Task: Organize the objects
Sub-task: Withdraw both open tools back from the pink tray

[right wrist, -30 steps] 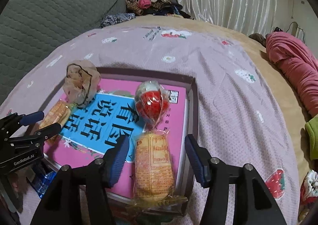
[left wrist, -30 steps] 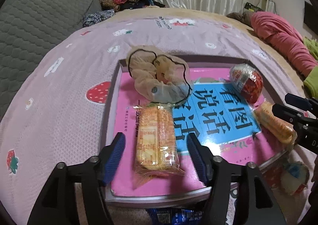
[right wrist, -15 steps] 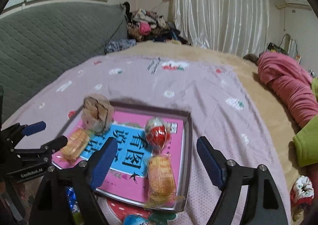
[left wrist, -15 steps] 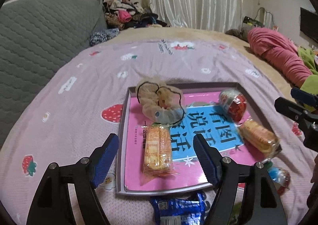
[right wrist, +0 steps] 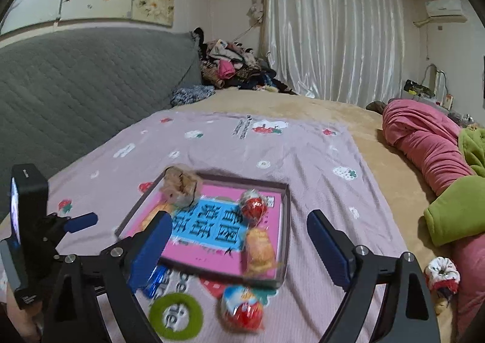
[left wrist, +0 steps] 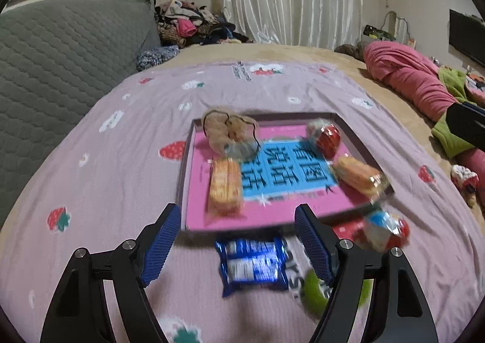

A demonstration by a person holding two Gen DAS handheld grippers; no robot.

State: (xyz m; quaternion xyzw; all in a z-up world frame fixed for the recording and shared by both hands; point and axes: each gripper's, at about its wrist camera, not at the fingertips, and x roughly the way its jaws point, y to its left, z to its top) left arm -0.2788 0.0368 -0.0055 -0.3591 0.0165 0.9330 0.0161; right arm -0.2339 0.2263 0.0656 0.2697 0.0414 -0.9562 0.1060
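A shallow tray [left wrist: 185,179] [right wrist: 285,221] with a pink and blue book in it lies on the pink strawberry bedspread. On the book lie a beige scrunchie [left wrist: 230,133] [right wrist: 180,185], two orange cracker packs [left wrist: 224,188] [left wrist: 357,174] [right wrist: 259,247] and a red wrapped egg [left wrist: 327,136] [right wrist: 253,206]. In front of the tray lie a blue snack pack [left wrist: 253,264], a second wrapped egg [left wrist: 385,229] [right wrist: 241,309] and a green ring [right wrist: 175,314]. My left gripper [left wrist: 242,246] is open and empty above the blue pack. My right gripper [right wrist: 239,252] is open and empty over the tray's near edge.
A grey quilted headboard [right wrist: 75,85] runs along the left. A pink rolled blanket [right wrist: 424,142] and a green one [right wrist: 454,209] lie on the right. Clothes [right wrist: 230,67] are piled at the far end by the curtain. A small patterned scrunchie [right wrist: 441,276] lies at the right.
Both grippers have pulled back and risen from the tray, both open. The cracker packs they stood around stay on the book. The blue pack, second egg and green ring have come into view.
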